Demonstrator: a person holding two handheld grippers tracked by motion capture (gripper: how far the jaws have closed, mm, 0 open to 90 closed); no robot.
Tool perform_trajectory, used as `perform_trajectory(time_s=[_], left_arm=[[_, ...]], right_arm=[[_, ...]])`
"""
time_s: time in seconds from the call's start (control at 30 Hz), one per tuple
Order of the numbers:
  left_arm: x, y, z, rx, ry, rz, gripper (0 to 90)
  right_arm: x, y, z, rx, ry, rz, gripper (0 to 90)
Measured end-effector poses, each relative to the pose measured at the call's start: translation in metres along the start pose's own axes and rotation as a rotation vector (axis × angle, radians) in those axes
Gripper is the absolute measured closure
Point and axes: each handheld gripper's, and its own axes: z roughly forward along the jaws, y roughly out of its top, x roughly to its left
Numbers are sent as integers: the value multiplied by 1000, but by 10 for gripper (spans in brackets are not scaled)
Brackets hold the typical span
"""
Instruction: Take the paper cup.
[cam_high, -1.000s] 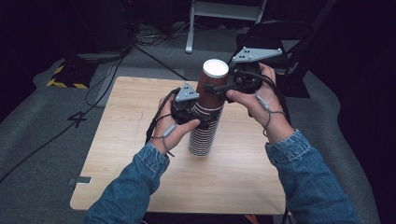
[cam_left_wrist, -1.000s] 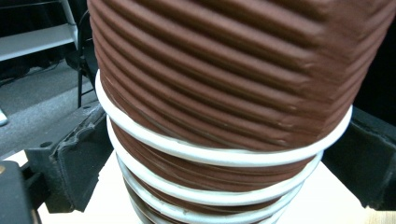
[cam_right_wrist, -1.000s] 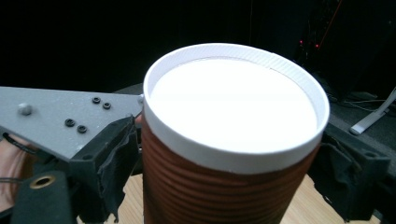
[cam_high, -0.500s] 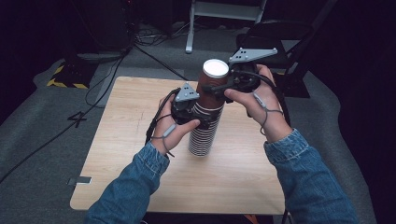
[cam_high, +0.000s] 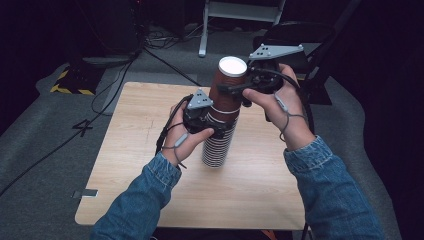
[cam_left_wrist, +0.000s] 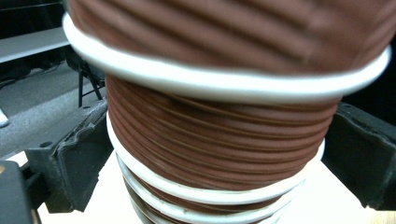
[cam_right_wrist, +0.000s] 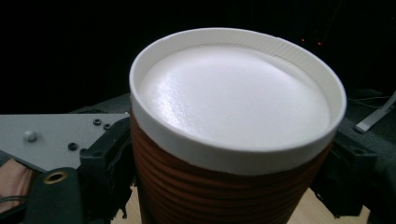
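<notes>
Almost nothing is shifted since the earlier frame. Top cup (cam_high: 231, 87) is clamped by right tool (cam_high: 239, 89); stack (cam_high: 218, 145) below, mid-tabletop (cam_high: 130, 150), is clamped by left tool (cam_high: 218, 130). Straight lift advised.

Light fell from above onto the table (cam_high: 150, 190), leaving the room behind nearly black. Glare whitened the top cup (cam_right_wrist: 233, 102)'s upturned base in the right gripper view. The left gripper view looked blurred, perhaps by motion, on the cup stack (cam_left_wrist: 219, 149)

Brown ribbed inverted cup stack (cam_high: 220, 125) upright, seemingly mid-table
</notes>
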Motion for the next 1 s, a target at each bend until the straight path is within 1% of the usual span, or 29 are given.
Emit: perform_trajectory(time_s=[0.13,0.3,0.4,0.43,0.53,0.6,0.7,0.8,0.87,1.0], left_arm=[[0,0,0,-5,-2,-1,24],[1,0,0,-5,-5,-6,24],[1,0,0,-4,-7,-5,23],[1,0,0,-4,-7,-5,23],[1,0,-1,-5,-10,-9,23],[1,0,-1,-11,-11,-18,23],[1,0,-1,-16,-14,-19,24],[1,1,-2,-29,-17,-20,25],[2,1,-4,-45,-18,-23,28],[1,2,-6,-53,-14,-19,32]], right_arm=[[2,8,-6,-22,-11,2,195],[3,15,-12,-46,-12,10,195],[4,21,-17,-70,-13,6,195],[4,21,-17,-70,-13,6,195],[6,26,-23,-100,-14,3,195],[6,29,-27,-119,-12,0,195],[6,33,-36,-151,-15,-1,195],[6,35,-40,-163,-18,1,195],[4,37,-46,-179,-18,5,195],[2,39,-56,-199,-24,8,196]])
